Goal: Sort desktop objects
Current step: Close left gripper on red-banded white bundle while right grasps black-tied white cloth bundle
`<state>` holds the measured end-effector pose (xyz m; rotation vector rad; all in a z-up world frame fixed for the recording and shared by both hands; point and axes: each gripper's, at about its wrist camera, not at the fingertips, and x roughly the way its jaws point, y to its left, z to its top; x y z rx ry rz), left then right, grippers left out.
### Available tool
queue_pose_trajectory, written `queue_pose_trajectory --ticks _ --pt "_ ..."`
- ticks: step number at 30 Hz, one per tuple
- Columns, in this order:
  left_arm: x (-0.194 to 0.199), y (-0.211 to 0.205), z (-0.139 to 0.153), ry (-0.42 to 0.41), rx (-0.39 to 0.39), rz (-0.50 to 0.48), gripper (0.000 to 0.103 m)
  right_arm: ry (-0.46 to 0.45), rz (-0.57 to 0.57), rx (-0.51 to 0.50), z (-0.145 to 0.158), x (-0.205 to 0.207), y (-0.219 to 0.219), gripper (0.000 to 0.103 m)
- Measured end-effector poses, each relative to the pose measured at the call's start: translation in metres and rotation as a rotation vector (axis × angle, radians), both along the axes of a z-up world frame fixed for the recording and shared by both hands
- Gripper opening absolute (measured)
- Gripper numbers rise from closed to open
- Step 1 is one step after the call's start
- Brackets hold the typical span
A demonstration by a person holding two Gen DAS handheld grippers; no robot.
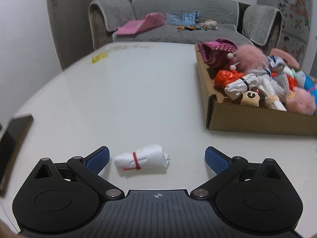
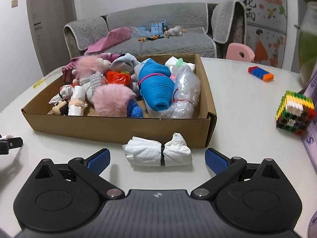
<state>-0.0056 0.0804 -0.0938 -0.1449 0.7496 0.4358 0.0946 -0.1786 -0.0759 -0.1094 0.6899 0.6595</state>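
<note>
Straddling a red-tied white bundle [image 1: 142, 159], left gripper [image 1: 157, 157] jaws spread, right gripper [image 2: 157, 158] jaws spread around black-tied bundle [image 2: 158, 153], wall characters 桃花雨 [image 2: 248, 0]

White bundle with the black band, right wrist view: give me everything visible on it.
The white bundle looks like soft crumpled paper or thin cloth, rolled into a short fat roll and cinched near its middle by a thin black band. Both ends flare out, wrinkled. It lies on its side on the white table, crosswise to the view, just in front of the cardboard box; contact with the box is unclear. It sits between the open right gripper fingers, untouched.
</note>
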Motion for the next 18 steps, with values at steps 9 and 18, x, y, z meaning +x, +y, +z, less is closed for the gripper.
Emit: queue_pose_trajectory --ticks 9,18 --pt "-0.0056 0.001 0.0004 -0.006 -0.005 0.005 0.103 -0.003 0.023 -0.038 0.0018 0.0 0.0063 0.101" --pt "-0.0113 -0.0066 0.0038 -0.026 -0.001 -0.044 0.084 -0.065 0.066 -0.063 0.0041 -0.0085 0.0103 0.059"
